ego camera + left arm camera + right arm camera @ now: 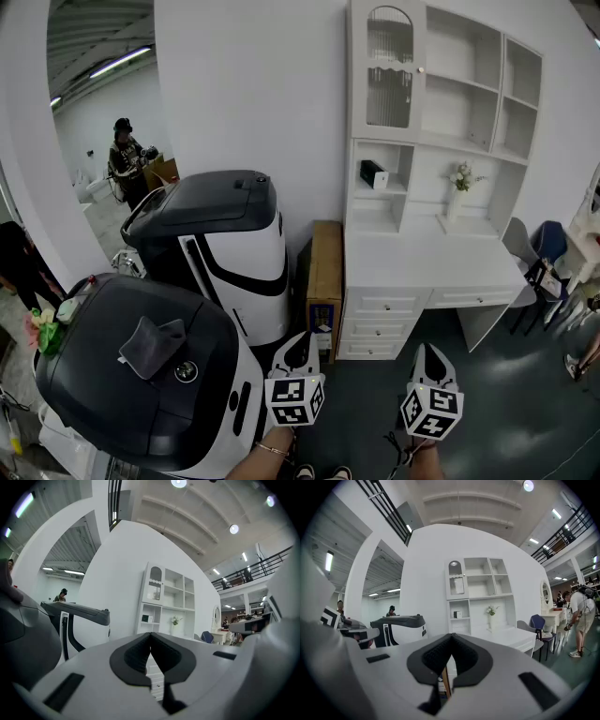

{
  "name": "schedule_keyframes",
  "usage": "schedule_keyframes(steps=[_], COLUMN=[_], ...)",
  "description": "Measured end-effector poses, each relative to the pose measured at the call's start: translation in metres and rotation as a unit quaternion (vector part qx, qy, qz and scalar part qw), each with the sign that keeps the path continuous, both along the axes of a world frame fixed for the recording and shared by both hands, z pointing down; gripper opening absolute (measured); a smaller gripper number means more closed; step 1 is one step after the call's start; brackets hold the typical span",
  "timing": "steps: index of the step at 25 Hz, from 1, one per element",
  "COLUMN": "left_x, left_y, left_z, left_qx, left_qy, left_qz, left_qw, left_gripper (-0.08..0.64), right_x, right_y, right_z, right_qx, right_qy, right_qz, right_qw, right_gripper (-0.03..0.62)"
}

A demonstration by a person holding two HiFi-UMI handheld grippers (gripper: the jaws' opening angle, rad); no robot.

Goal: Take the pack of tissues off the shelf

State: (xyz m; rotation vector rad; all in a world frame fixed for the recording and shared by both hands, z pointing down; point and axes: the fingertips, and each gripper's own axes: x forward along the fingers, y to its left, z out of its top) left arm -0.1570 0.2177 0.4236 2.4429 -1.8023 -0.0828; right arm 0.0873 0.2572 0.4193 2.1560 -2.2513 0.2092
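The pack of tissues (pixel 374 174) is a small dark-and-white box in an open cubby of the white shelf unit (pixel 441 112), above the desk top. It shows small and far off in the left gripper view as the tissue pack (pixel 146 618) and in the right gripper view as the tissue pack (pixel 457 615). My left gripper (pixel 301 341) and right gripper (pixel 427 351) are held low in front of the drawers, well short of the shelf, both pointing at it. The left gripper (pixel 150 638) has its pads together with nothing between them. So does the right gripper (pixel 451 640).
Two big black-and-white machines (pixel 234 244) stand at the left, one with a grey cloth (pixel 155 345) on top. A cardboard box (pixel 325 272) leans beside the drawers. A flower vase (pixel 459 187) is on the desk, a blue chair (pixel 548 246) at the right. People stand far back.
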Motion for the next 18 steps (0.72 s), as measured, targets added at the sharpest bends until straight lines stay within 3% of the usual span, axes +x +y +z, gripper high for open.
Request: schedule_keyframes(steps=[18], left_x=[0.003], left_y=[-0.016], left_z=[0.005], left_qx=[-0.004], left_qy=[-0.005], left_qz=[0.007], left_qw=[1.0], left_gripper=[0.018], right_x=[0.003], right_y=[-0.013], right_z=[0.004], right_qx=[0.01], right_qy=[-0.006], right_qz=[0.014], right_qw=[1.0], right_gripper=[0.008])
